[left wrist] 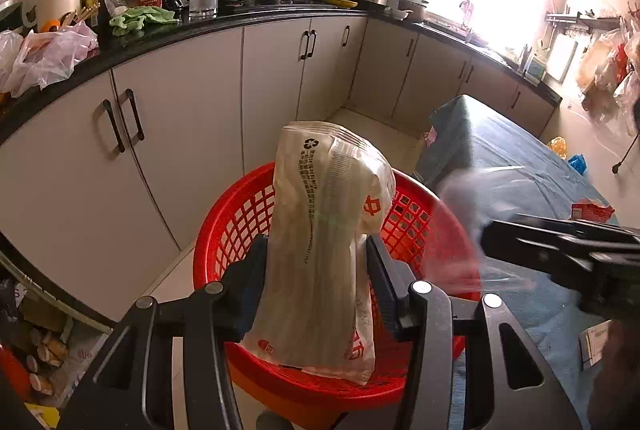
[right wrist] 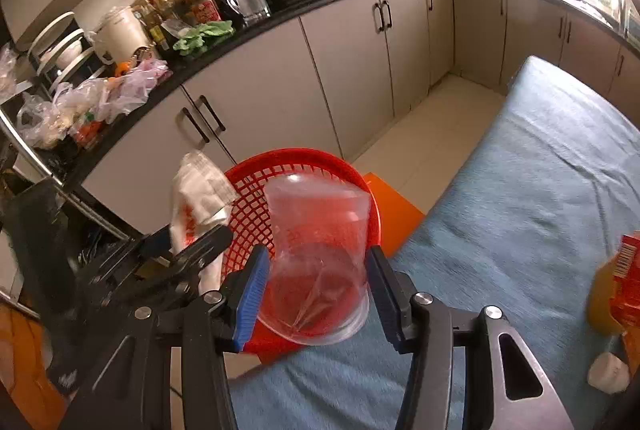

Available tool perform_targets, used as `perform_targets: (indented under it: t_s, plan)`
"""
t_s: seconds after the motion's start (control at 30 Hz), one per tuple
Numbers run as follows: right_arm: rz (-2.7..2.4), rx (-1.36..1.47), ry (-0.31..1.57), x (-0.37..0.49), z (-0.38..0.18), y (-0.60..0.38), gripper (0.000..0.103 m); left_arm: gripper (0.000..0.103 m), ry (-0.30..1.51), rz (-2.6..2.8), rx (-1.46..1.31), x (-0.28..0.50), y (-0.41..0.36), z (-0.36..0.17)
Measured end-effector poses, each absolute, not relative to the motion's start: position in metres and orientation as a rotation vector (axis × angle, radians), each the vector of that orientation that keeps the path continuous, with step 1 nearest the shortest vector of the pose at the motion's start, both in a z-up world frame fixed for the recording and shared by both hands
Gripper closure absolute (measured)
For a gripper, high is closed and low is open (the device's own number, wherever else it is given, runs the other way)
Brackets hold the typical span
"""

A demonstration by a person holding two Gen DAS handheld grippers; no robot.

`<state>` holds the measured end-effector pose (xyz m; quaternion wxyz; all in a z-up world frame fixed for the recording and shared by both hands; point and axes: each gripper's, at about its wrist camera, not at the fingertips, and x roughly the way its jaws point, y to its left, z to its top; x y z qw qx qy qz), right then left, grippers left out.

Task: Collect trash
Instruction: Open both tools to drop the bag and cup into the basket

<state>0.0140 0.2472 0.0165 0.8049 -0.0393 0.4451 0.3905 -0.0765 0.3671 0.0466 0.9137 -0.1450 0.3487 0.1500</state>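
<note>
My left gripper (left wrist: pixel 316 266) is shut on a white crumpled paper bag (left wrist: pixel 324 238) with orange and black print, held upright over the red mesh basket (left wrist: pixel 240 226). My right gripper (right wrist: pixel 316 282) is shut on a clear plastic cup (right wrist: pixel 316 254), its rim toward the camera, at the near edge of the same red basket (right wrist: pixel 296 158). In the right wrist view the left gripper (right wrist: pixel 176 254) with the paper bag (right wrist: pixel 200 186) is at the basket's left side. In the left wrist view the right gripper's arm (left wrist: pixel 560 250) comes in blurred from the right with the cup (left wrist: pixel 464 198).
A table under a blue cloth (right wrist: pixel 520 210) lies to the right, with a red packet (right wrist: pixel 628 278) and a white cap (right wrist: pixel 608 370) on it. Cabinets (left wrist: pixel 180 118) and a cluttered black countertop (left wrist: pixel 240 18) stand behind. An orange stool (right wrist: pixel 392 210) is under the basket.
</note>
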Motion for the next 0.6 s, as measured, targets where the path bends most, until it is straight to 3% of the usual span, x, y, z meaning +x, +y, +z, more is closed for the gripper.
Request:
perform_targets:
  t_s: [0.2,0.6]
  plan:
    - [0.844,-0.046,0.983,0.024,0.012,0.252,0.048,0.039,0.695,0.314,-0.318,-0.08,0.37,0.048]
    - [0.793,0.042,0.925,0.004,0.033,0.177,0.043,0.036,0.662,0.229,-0.282,-0.088,0.325,0.067]
